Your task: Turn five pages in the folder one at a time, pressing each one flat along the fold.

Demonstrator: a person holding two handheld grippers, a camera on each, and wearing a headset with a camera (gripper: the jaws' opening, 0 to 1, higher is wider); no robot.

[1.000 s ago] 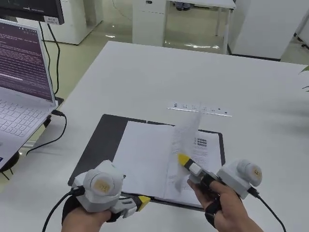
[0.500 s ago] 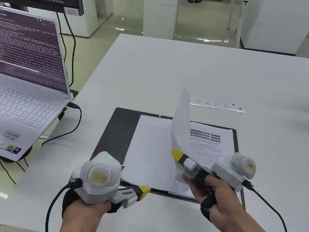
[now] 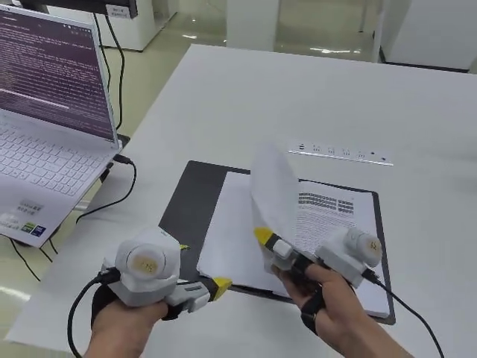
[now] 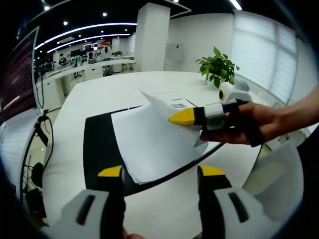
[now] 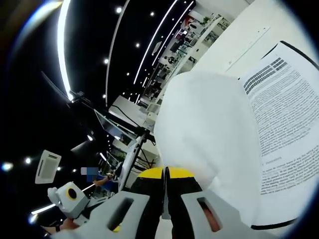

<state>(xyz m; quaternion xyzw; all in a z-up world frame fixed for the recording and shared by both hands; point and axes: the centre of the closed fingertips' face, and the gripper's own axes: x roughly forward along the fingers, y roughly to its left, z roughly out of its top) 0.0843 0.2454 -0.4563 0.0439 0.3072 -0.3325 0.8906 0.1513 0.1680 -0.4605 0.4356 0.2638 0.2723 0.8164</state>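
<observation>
A black folder (image 3: pixel 186 205) lies open on the white table, with a blank white page on its left side and a printed page (image 3: pixel 332 212) on its right. My right gripper (image 3: pixel 262 237) is shut on the lower edge of a white page (image 3: pixel 272 190), which stands lifted and curls over toward the left. In the right gripper view the lifted page (image 5: pixel 204 129) rises from between the closed yellow tips, the printed page (image 5: pixel 284 114) beside it. My left gripper (image 3: pixel 218 287) hovers open at the folder's near left edge, nothing between its fingers (image 4: pixel 112 172).
An open laptop (image 3: pixel 45 112) with a lit screen stands at the table's left edge, its black cable (image 3: pixel 112 194) trailing toward the folder. A white power strip (image 3: pixel 343 153) lies just beyond the folder. A potted plant (image 4: pixel 217 64) stands far off.
The right gripper has carried the lifted page further left over the fold, uncovering more of the printed page. The head camera has shifted; the left gripper stays at the folder's near edge.
</observation>
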